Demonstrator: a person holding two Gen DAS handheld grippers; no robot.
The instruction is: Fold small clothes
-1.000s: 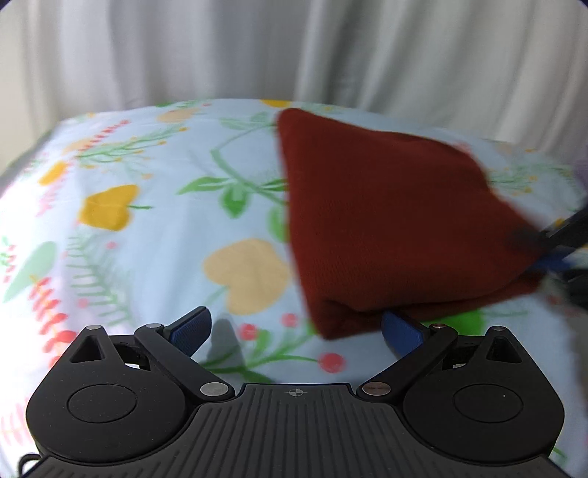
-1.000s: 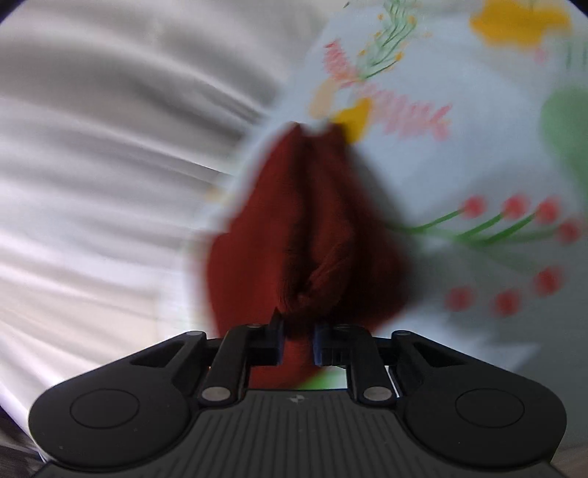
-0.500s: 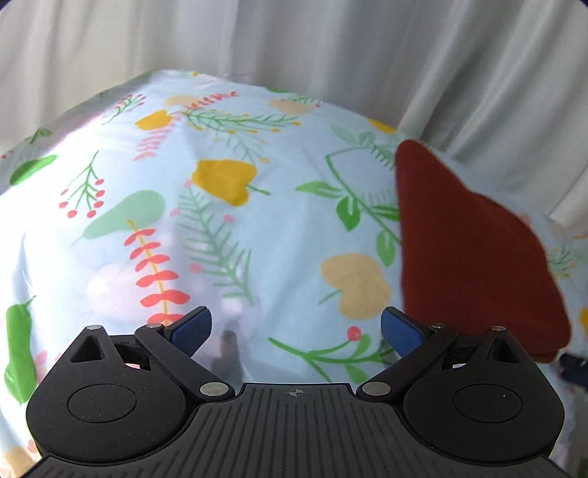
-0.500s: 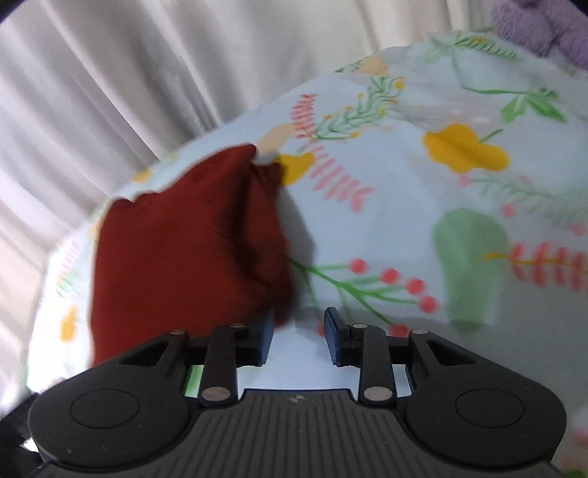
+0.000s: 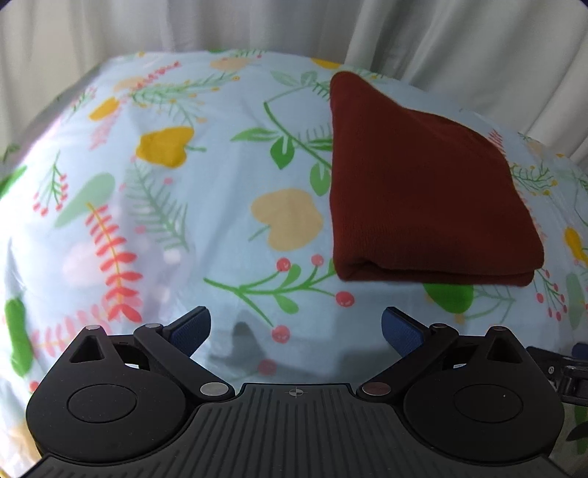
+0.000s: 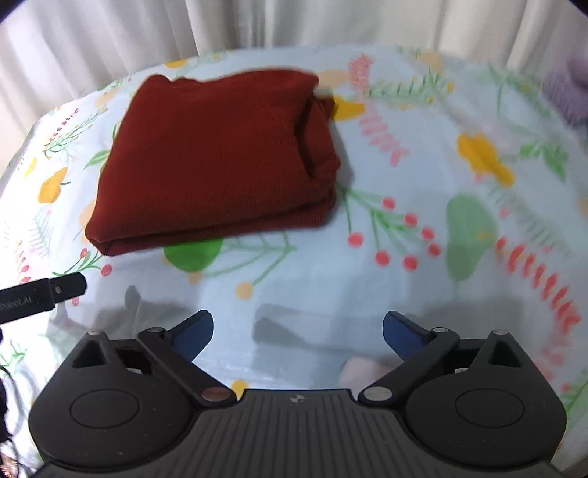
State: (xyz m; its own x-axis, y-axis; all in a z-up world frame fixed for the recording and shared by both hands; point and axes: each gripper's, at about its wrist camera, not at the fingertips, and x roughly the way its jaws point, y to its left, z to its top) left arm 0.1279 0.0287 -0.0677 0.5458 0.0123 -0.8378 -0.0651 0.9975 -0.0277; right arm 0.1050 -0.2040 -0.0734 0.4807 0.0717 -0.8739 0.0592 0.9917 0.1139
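Note:
A dark red knitted garment (image 5: 422, 191) lies folded into a flat packet on the floral cloth, ahead and to the right in the left wrist view. In the right wrist view the same red garment (image 6: 217, 158) rests ahead and to the left, its layered edges showing on the right side. My left gripper (image 5: 296, 329) is open and empty, hovering short of the garment's near fold. My right gripper (image 6: 297, 329) is open as well, nothing between its blue pads, pulled back from the garment.
The light blue floral cloth (image 5: 176, 206) covers the whole surface, with white curtains (image 5: 183, 25) behind. A purple fabric item (image 6: 564, 88) lies at the far right. Part of the left tool (image 6: 40, 296) pokes in at the left edge of the right wrist view.
My right gripper, shut on the red garment a second ago, has let go, opened wide and drawn back. The garment now lies flat and folded. The left gripper has swung back toward it.

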